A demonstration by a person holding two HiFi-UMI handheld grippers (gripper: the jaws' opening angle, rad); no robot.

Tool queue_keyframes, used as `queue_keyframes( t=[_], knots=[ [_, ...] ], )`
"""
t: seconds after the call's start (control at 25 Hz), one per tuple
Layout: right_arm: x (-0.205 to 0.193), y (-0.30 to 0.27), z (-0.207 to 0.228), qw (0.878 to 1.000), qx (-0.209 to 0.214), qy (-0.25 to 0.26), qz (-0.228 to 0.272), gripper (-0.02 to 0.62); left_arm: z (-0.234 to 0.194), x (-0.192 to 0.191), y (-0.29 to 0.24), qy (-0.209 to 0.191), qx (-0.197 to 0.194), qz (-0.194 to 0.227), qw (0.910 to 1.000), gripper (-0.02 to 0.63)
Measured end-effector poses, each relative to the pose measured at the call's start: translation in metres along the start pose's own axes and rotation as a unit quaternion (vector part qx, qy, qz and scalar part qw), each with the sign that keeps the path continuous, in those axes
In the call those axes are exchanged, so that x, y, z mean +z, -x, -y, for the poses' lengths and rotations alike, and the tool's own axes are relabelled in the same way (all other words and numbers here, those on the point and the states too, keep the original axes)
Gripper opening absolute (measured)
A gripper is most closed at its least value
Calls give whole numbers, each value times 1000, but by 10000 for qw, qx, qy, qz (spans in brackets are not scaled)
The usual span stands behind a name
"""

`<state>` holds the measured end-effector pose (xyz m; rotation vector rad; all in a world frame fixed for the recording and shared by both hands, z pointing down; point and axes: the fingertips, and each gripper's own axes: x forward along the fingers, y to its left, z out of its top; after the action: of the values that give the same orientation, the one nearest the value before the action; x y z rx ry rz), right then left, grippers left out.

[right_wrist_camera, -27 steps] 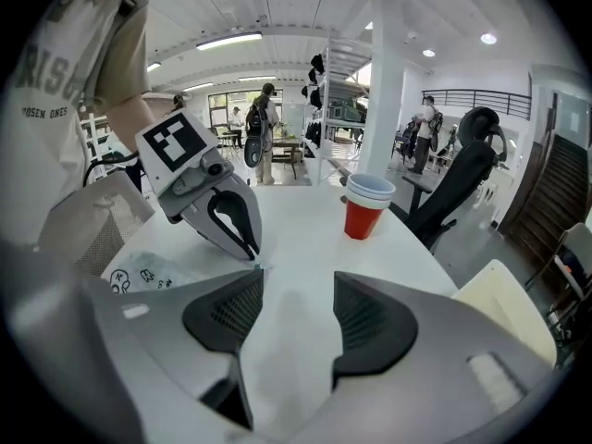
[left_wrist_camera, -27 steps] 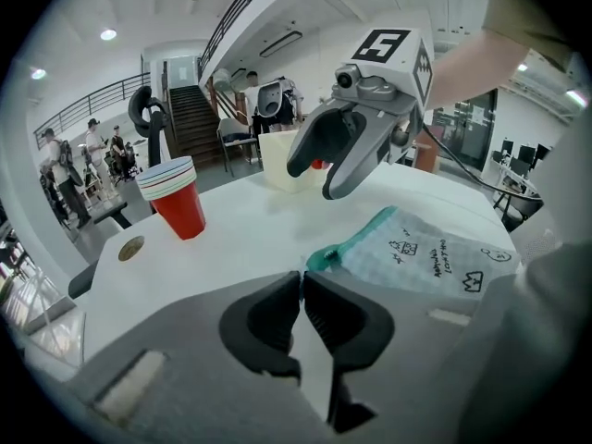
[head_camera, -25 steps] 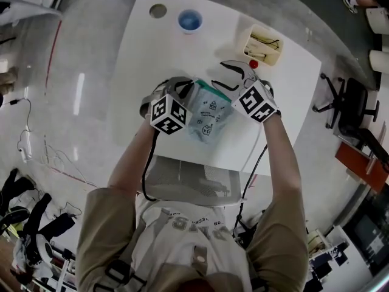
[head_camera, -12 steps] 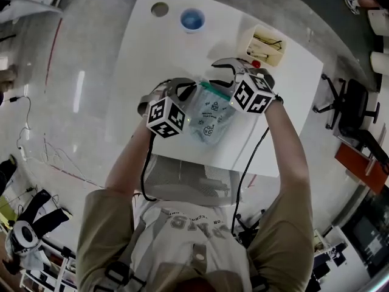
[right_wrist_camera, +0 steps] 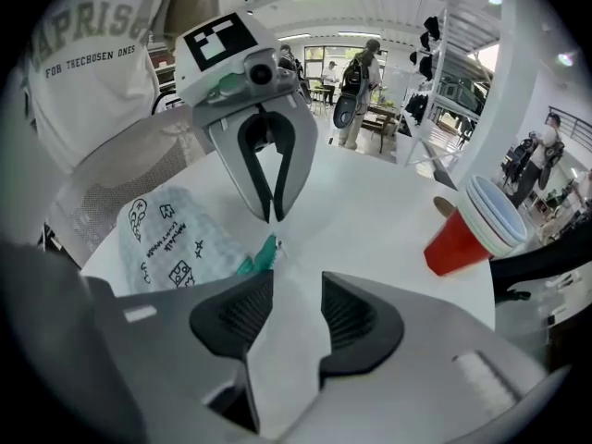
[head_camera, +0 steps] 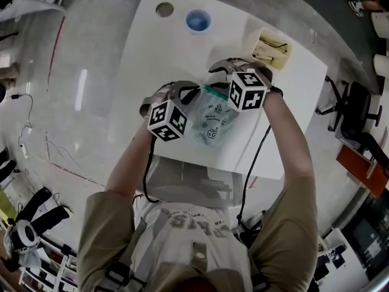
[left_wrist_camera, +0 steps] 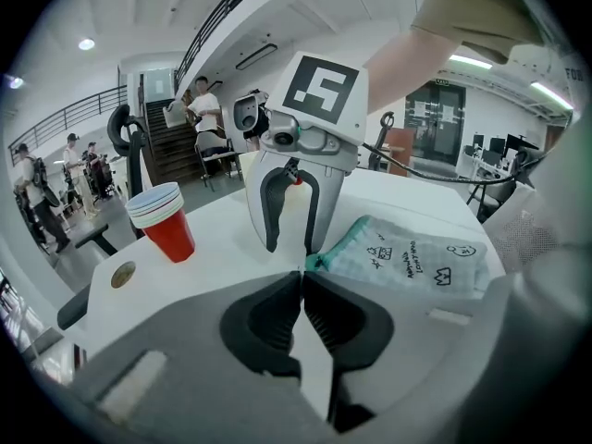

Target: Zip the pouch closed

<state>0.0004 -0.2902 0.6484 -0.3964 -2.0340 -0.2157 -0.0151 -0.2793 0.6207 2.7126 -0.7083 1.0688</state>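
One pouch [head_camera: 211, 119]: pale, printed with small drawings. It lies on the white table [head_camera: 152, 53], toward the table's 6 o'clock edge and in front of the person. Its teal zip edge faces 12 o'clock in the head view.
Zip end: the teal corner, at 10 o'clock of the pouch, sits right at the tips of the left gripper. I cannot tell how much of the zip is already closed.
Left gripper [left_wrist_camera: 302, 271]: clenched, with the jaws together. It appears to pinch that teal corner, so it anchors the pouch.
Right gripper [right_wrist_camera: 296, 285]: released, with the jaws apart and only bare table between them. It hangs just beside the same corner, at 12 o'clock of the pouch, and faces the left gripper.
Step in hand: in my judgement this is the approach to the zip pull. One end is held and the pull is not yet taken.
Next move: the open jaws should come down on the pull, which I cannot make out clearly, and close on it. Then they should draw along the teal edge toward 2 o'clock while the left gripper resists. The pull is small, so careful aim is needed.
Cups [head_camera: 199, 20]: a stack, red outside with blue rims, well apart at 12 o'clock.
Box [head_camera: 270, 46]: pale and open, at 1 o'clock, apart from the pouch.
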Motion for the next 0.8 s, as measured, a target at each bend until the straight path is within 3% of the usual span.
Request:
queue_keyframes(
  t=[0.48, 0.8],
  knots=[
    [1, -16, -1, 9962, 711, 456, -208, 134, -3, 1, -10, -191, -297, 95, 9993, 21],
    [-2, -18, -7, 9955, 816, 449, -169, 46, -7, 2, -13, -106, -292, 87, 9995, 21]
  ],
)
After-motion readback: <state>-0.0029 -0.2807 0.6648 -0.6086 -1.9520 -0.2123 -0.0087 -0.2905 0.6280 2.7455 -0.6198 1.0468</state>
